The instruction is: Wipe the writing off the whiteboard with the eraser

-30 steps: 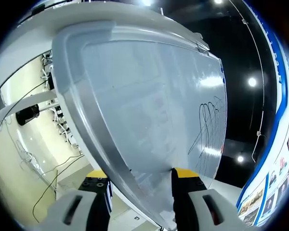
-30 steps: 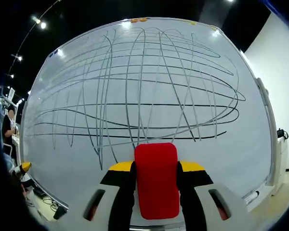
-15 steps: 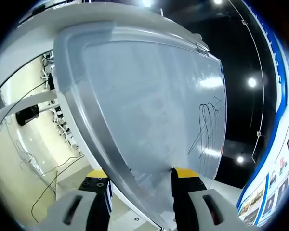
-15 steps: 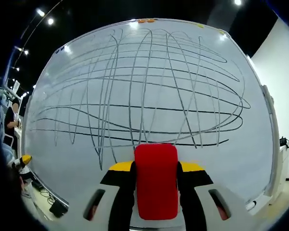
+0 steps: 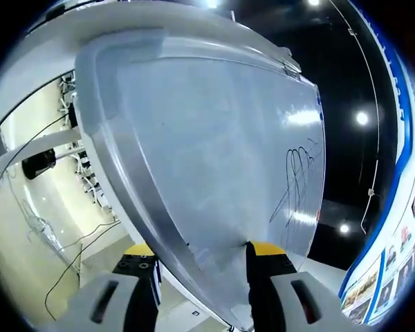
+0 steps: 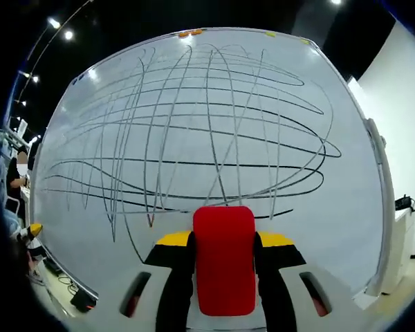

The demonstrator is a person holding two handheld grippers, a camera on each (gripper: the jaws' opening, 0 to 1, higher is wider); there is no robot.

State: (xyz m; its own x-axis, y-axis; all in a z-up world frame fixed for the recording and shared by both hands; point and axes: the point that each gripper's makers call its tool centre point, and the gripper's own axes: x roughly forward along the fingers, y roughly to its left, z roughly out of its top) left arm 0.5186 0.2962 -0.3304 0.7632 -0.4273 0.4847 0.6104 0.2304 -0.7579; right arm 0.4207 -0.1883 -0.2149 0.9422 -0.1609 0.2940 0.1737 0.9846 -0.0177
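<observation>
In the right gripper view the whiteboard spreads wide ahead, covered with looping black and grey marker lines. My right gripper is shut on the red eraser, which stands upright between the jaws just below the scribbles. In the left gripper view my left gripper is shut on the lower edge of the whiteboard, whose grey frame runs between the jaws. A small patch of scribble shows at the board's far side.
Cables trail over a pale floor left of the board. A blue wall with posters stands at right. A person is beyond the board's left edge, and a white wall rises at right.
The right gripper view has shifted sideways along the board, so the scribbles sit further left in the picture. The left gripper has kept its hold.
</observation>
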